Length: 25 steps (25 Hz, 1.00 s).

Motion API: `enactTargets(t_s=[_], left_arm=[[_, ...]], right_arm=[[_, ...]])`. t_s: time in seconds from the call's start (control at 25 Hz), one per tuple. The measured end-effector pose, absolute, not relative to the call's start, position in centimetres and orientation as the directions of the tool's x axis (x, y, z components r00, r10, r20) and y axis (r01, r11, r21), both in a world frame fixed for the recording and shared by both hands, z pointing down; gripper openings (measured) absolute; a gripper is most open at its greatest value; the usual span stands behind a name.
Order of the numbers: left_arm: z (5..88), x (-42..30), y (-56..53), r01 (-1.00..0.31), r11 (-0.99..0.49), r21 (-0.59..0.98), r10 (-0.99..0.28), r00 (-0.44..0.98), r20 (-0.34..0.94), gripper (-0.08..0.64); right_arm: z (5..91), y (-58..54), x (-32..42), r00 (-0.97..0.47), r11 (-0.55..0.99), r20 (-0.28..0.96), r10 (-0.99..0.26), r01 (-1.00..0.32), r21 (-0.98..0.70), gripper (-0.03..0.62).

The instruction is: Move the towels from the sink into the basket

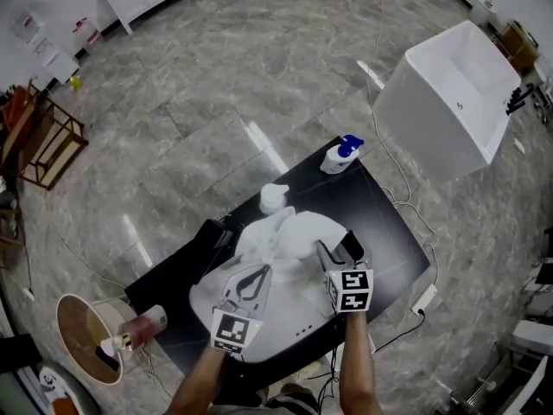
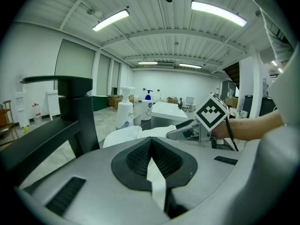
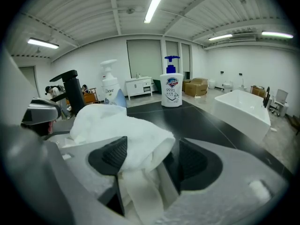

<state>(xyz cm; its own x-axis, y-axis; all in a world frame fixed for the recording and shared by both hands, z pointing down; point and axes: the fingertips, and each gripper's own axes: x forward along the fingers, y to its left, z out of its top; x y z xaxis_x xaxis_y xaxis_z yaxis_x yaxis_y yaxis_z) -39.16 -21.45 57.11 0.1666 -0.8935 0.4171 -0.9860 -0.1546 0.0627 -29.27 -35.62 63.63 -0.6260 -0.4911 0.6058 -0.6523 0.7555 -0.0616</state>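
Head view: black counter [image 1: 380,206], marble floor [image 1: 216,85]; left gripper [image 1: 257,273] pinches towel [image 1: 298,232], right gripper [image 1: 336,247] spread.

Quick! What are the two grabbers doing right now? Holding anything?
Left gripper: fingers closed, pinching a white towel strip.
Right gripper: fingers open; the towel sits loosely between them, not squeezed.

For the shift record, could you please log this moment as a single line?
left claw: shut on towel strip | right claw: open around towel heap, not gripping | sink: heap inside
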Motion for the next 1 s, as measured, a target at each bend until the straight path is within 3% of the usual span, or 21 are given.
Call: enactTargets(t_s=[0.2,0.36,0.4,1.0], left_arm=[[57.4,-39.5,-21.6,-0.986,-0.126,0.105,-0.893,0.159,0.422,0.015],[57.4,-39.7,-21.4,-0.987,-0.132,0.092,-0.893,0.158,0.422,0.015],[57.5,-39.9,-21.3,-0.987,-0.139,0.079,-0.894,0.160,0.419,0.015],[53.8,-40.2,-19.7,-0.993,-0.112,0.038,-0.916,0.118,0.384,0.015]], right_arm=[[64.1,-35.5,-29.6,-0.618,0.774,0.623,-0.479,-0.632,-0.032,0.341],[63.3,-35.8,-29.4,-0.599,0.758,0.600,-0.530,-0.653,0.017,0.062],[63.2,-35.8,-29.4,-0.601,0.756,0.594,-0.535,-0.655,0.018,0.028],[58.0,-33.9,-28.9,-0.660,0.761,0.502,-0.559,-0.649,-0.005,0.012]])
